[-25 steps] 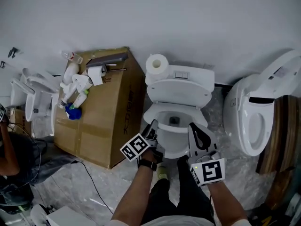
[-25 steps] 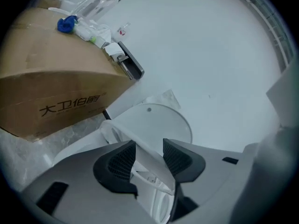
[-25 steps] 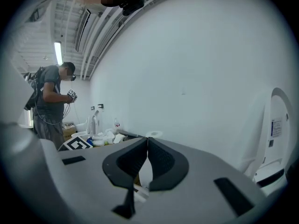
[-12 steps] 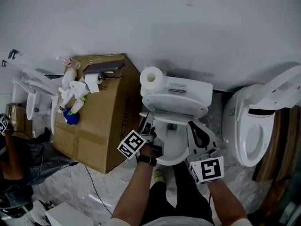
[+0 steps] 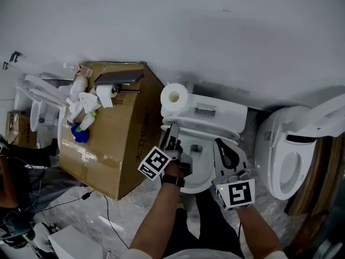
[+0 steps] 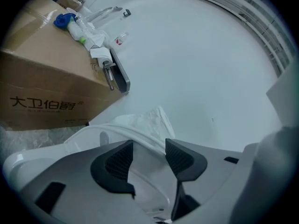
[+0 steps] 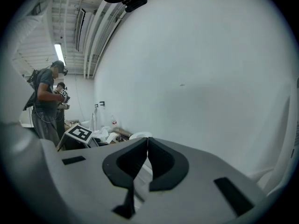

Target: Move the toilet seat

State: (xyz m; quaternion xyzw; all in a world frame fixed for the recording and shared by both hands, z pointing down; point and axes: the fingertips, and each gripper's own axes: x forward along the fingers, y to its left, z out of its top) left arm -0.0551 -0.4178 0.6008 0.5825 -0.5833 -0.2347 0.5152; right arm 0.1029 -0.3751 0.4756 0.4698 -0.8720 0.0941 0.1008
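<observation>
The white toilet (image 5: pixel 198 166) stands in the middle of the head view, its seat and lid (image 5: pixel 207 127) raised toward the tank (image 5: pixel 215 112). My left gripper (image 5: pixel 173 130) is at the seat's left edge. In the left gripper view its jaws (image 6: pixel 149 143) stand apart, with the curved white seat rim (image 6: pixel 114 129) running past the tips and white surface showing between the pads, which do not press on it. My right gripper (image 5: pixel 220 146) hovers over the bowl's right side. Its jaws (image 7: pixel 147 141) are shut with nothing between them.
A toilet roll (image 5: pixel 175 97) sits on the tank's left end. A cardboard box (image 5: pixel 116 134) topped with bottles and rolls stands to the left, with more white fixtures (image 5: pixel 35 104) beyond it. A second toilet (image 5: pixel 283 155) stands to the right. A person (image 7: pixel 46 101) stands off to the left.
My left gripper has moved from the bowl's front rim up along its left side toward the tank. The seat and lid now stand steeper. The right gripper has barely shifted.
</observation>
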